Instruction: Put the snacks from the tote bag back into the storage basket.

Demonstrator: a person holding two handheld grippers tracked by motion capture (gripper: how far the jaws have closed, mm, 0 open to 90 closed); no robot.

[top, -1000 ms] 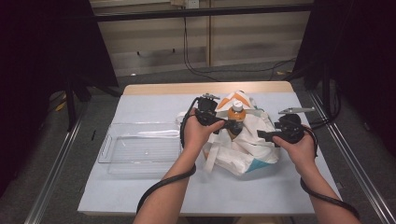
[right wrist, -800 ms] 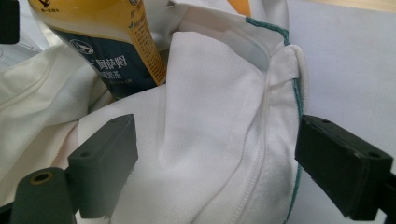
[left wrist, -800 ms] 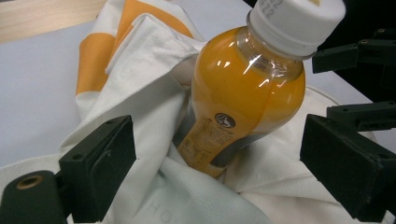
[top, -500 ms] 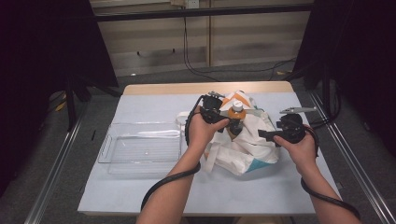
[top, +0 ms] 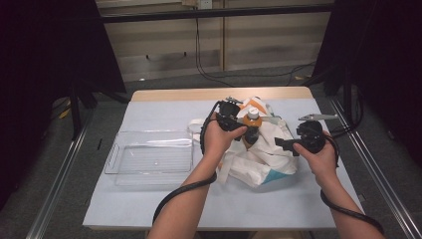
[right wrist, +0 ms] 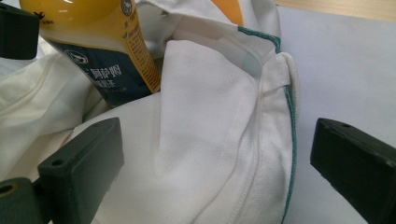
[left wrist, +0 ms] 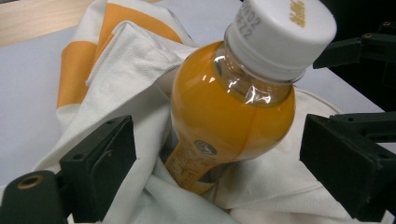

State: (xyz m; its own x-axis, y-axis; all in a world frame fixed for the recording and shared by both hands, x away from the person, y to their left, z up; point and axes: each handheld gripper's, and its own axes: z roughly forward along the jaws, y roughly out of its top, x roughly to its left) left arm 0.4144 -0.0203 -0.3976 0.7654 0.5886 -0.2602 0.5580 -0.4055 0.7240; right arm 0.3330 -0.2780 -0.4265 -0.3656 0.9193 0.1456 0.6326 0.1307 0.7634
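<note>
An orange drink bottle [top: 252,125] with a white cap [left wrist: 280,32] stands upright in the mouth of a white cloth bag [top: 263,157] with orange and teal trim. My left gripper [top: 239,120] is at the bottle's left. Its jaws stand open around the bottle [left wrist: 229,116] without touching it. My right gripper [top: 278,143] sits at the bag's right side. Its jaws have just been opening and now stand open, with the bag's seamed edge [right wrist: 261,107] lying loose between them. The bottle's label [right wrist: 121,70] shows at the upper left of the right gripper view.
A clear plastic tray [top: 149,157] lies on the table [top: 149,204] to the left of the bag. Black cables trail from both grippers toward the table's near edge. Metal rails run along both sides of the table.
My left gripper has shifted slightly right, closer to the bottle. The right hand has stayed in place.
</note>
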